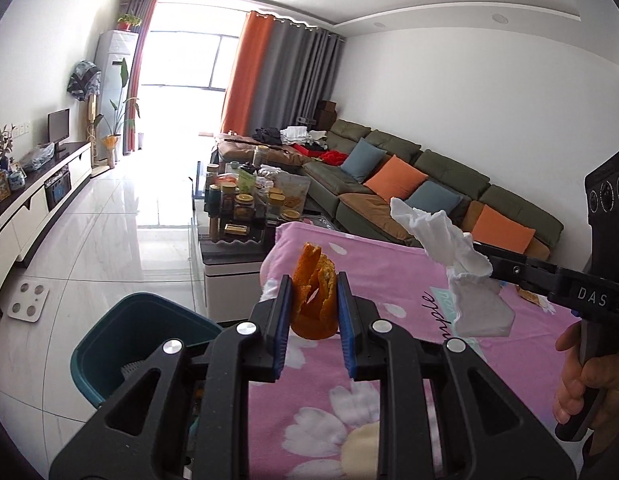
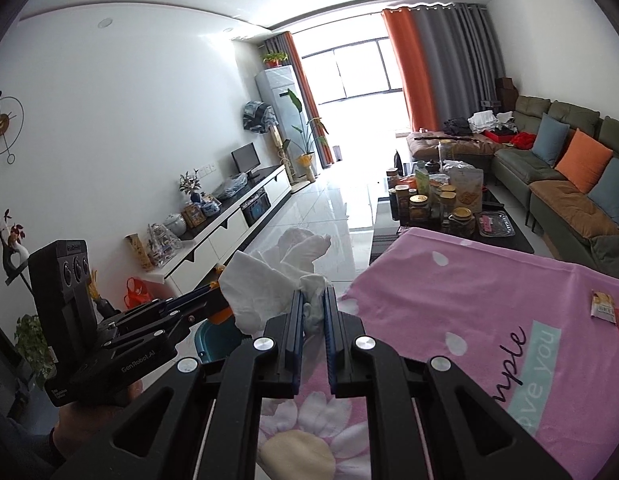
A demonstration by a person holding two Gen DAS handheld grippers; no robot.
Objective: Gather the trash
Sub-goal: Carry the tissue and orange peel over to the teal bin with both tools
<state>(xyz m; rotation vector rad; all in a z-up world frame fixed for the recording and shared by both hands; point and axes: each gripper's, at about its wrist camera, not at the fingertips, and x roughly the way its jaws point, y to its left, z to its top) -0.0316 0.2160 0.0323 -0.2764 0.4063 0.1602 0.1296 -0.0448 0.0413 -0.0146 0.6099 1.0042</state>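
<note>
A pink floral blanket (image 1: 349,360) is spread below both grippers. A teal bin (image 1: 121,344) stands on the floor left of it. Crumpled white tissue (image 2: 269,280) is clamped in the right gripper (image 2: 312,312). An orange peel (image 1: 313,296) is pinched by the left gripper (image 1: 313,304). 1 small wrapper (image 2: 603,306), possibly 2, lies on the blanket.

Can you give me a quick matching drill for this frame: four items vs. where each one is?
Items:
1. orange peel
2. crumpled white tissue
3. teal bin
4. snack wrapper

Places:
a. lying on the pink blanket
b. on the floor beside the blanket-covered surface
c. clamped in the left tongs
d. clamped in the right tongs

Pairs: 1-c, 2-d, 3-b, 4-a
</note>
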